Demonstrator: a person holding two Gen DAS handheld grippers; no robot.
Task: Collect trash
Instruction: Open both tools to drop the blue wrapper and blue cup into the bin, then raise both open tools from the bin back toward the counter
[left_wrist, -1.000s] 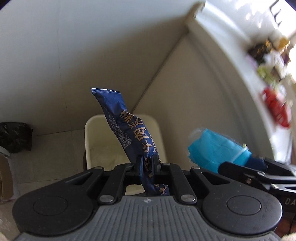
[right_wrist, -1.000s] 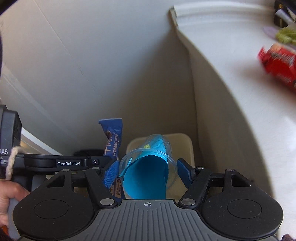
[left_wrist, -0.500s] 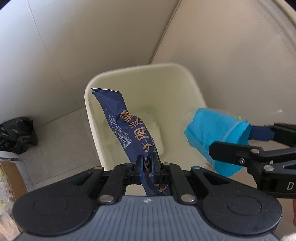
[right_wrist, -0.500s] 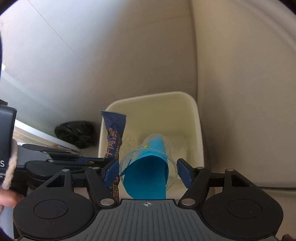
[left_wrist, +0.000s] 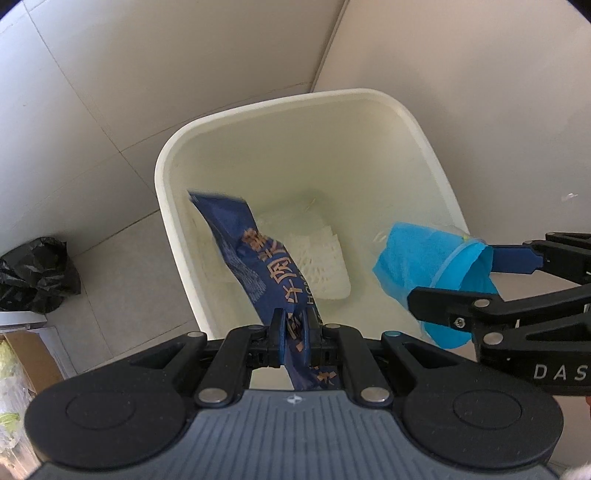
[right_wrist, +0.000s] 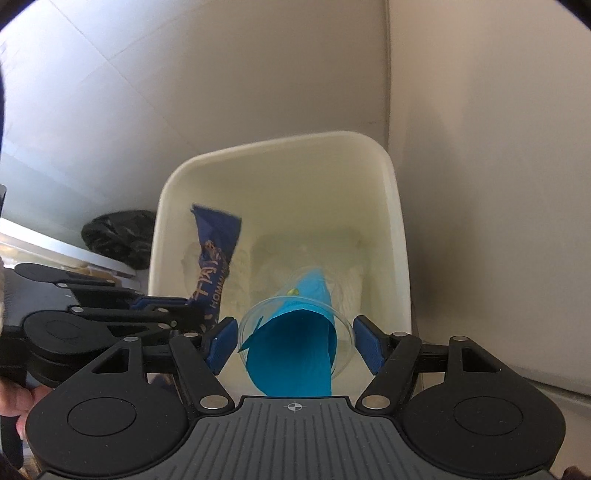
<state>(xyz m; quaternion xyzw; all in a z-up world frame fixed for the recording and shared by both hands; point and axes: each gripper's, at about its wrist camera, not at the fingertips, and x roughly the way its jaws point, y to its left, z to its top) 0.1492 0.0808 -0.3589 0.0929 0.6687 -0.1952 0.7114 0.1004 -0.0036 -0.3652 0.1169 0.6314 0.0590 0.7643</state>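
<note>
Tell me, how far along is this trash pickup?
Partly done: white crumpled trash already lies at the bottom of the bin. In hand: the left gripper pinches a blue wrapper and the right gripper holds a clear cup with blue paper, both over the bin. Left: letting them go.

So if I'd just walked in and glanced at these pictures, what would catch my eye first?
Probably the two bits of blue trash held over the cream bin. The left tongs pinch a dark blue snack wrapper that sticks out over the bin's left side. The right tongs grip a clear plastic cup with bright blue paper stuffed inside, over the right side. White crumpled paper lies at the bottom of the bin.
</note>
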